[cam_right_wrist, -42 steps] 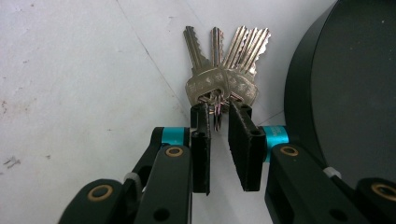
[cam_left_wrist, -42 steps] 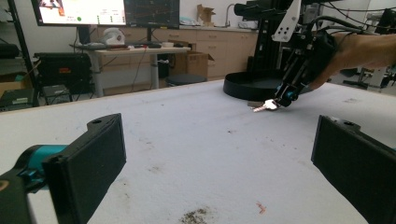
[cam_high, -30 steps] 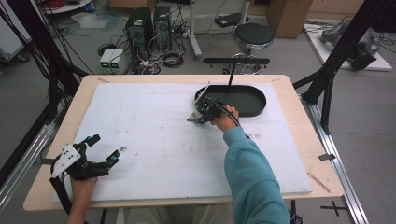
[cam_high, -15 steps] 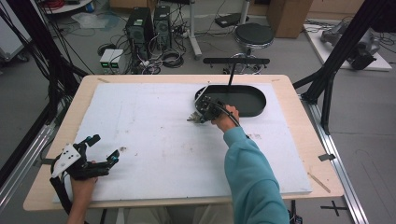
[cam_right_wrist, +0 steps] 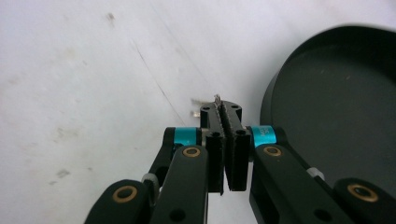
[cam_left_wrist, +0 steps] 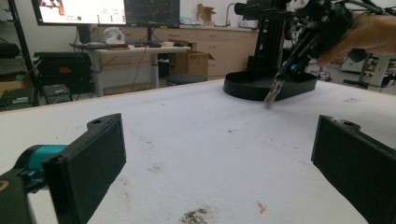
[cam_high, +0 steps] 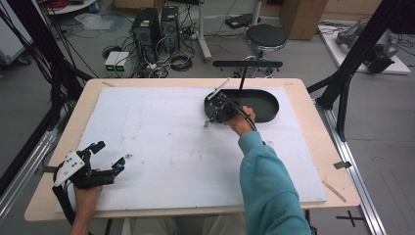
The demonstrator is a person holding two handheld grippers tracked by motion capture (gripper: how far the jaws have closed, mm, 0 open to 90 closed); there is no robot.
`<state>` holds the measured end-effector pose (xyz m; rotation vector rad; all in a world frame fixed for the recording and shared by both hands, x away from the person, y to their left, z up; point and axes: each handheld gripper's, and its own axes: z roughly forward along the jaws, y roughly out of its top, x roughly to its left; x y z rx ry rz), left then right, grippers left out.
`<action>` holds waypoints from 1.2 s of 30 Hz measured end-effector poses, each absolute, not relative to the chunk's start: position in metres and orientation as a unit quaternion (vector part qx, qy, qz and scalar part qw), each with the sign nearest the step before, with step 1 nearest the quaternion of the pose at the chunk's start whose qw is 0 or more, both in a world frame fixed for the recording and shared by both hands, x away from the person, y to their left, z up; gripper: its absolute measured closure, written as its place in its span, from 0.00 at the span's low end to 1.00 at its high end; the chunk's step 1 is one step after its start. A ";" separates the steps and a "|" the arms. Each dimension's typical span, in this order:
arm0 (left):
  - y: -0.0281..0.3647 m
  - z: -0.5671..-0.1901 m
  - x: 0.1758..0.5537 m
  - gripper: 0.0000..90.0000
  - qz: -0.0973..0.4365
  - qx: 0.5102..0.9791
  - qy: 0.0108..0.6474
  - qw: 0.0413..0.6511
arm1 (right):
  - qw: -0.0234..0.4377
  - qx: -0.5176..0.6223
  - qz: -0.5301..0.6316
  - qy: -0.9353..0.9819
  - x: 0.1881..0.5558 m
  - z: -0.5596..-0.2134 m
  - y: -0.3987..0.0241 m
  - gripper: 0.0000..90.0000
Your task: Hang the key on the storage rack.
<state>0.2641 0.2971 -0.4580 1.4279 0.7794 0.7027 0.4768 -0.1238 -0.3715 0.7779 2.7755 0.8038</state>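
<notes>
Thin metal piece (cam_right_wrist: pixel 217 99) beside black tray (cam_right_wrist: pixel 336 107)

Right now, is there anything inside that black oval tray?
The black tray looks bare where its floor shows. The right gripper, shut on a small silvery thing, covers its left end.

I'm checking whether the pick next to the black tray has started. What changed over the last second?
The right gripper, shut on a small silvery piece, has lifted slightly off the white mat beside the black tray. The left gripper stays open at the near left corner; the tray hasn't moved.
</notes>
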 end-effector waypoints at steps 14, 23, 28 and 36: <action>0.297 -0.458 0.264 0.04 0.307 0.626 0.339 0.632 | 0.103 0.271 0.386 0.876 0.461 -0.319 -0.175 0.99; 0.297 -0.458 0.263 0.04 0.311 0.625 0.336 0.632 | 0.132 0.291 0.456 0.831 0.458 -0.276 -0.217 0.99; 0.297 -0.458 0.263 0.04 0.311 0.624 0.335 0.633 | 0.144 0.309 0.473 0.813 0.460 -0.259 -0.233 0.99; 0.297 -0.458 0.262 0.04 0.313 0.624 0.333 0.634 | 0.152 0.329 0.483 0.798 0.472 -0.247 -0.245 0.99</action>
